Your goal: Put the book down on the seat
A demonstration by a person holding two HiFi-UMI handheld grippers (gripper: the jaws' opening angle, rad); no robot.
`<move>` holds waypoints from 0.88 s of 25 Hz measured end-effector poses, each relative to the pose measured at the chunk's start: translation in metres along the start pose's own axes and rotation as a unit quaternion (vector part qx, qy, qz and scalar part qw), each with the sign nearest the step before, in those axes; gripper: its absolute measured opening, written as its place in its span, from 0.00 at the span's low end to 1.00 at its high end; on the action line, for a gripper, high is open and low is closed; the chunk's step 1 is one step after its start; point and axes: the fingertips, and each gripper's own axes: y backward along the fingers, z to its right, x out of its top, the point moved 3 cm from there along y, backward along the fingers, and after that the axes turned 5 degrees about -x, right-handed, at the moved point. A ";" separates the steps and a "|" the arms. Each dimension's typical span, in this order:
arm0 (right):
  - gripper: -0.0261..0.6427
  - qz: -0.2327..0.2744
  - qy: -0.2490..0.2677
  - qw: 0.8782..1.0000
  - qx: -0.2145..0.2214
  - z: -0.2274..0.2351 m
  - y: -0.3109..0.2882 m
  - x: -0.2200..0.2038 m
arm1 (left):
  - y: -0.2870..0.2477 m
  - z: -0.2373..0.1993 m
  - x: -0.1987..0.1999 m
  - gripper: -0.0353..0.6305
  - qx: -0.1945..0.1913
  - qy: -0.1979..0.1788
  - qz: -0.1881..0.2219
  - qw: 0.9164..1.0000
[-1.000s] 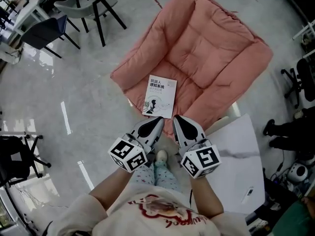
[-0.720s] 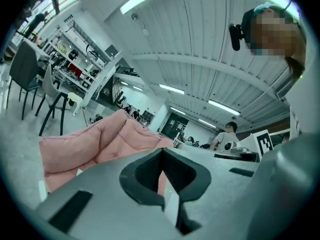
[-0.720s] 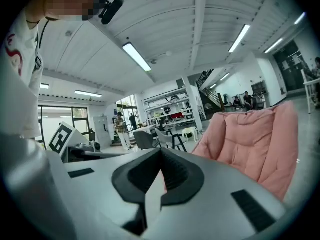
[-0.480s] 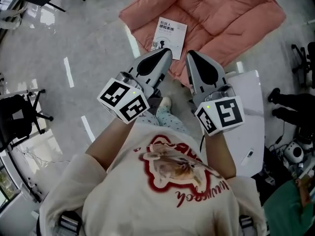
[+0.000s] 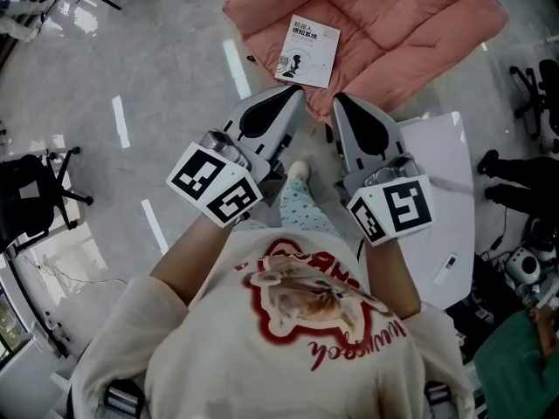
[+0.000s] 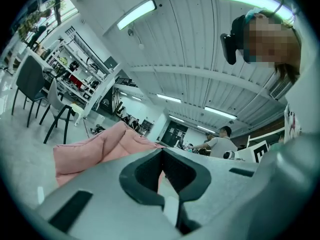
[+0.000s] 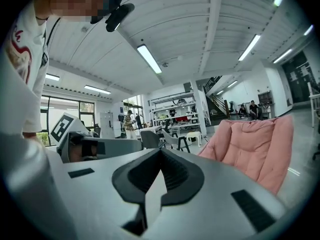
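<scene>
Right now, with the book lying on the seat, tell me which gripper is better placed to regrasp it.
Left, narrowly. The book lies at the front edge of the pink seat, directly beyond the tip of the left gripper; the right gripper sits off to its right. Both are shut and empty.

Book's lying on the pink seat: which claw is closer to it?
Left, narrowly. The left claw points at the book from just below its near edge; the right claw sits off the book's lower right corner. Both are shut and empty.
</scene>
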 end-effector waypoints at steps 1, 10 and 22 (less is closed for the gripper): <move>0.04 0.003 0.003 1.000 0.000 -0.010 0.006 -0.002 | 0.010 0.005 -0.001 0.06 -0.002 -0.003 0.001 1.000; 0.04 0.020 0.005 1.000 -0.015 -0.135 0.088 -0.026 | 0.141 0.071 -0.019 0.06 -0.025 -0.020 -0.001 0.999; 0.04 0.031 0.004 0.999 -0.024 -0.261 0.185 -0.035 | 0.271 0.161 -0.037 0.06 -0.046 -0.022 -0.008 0.999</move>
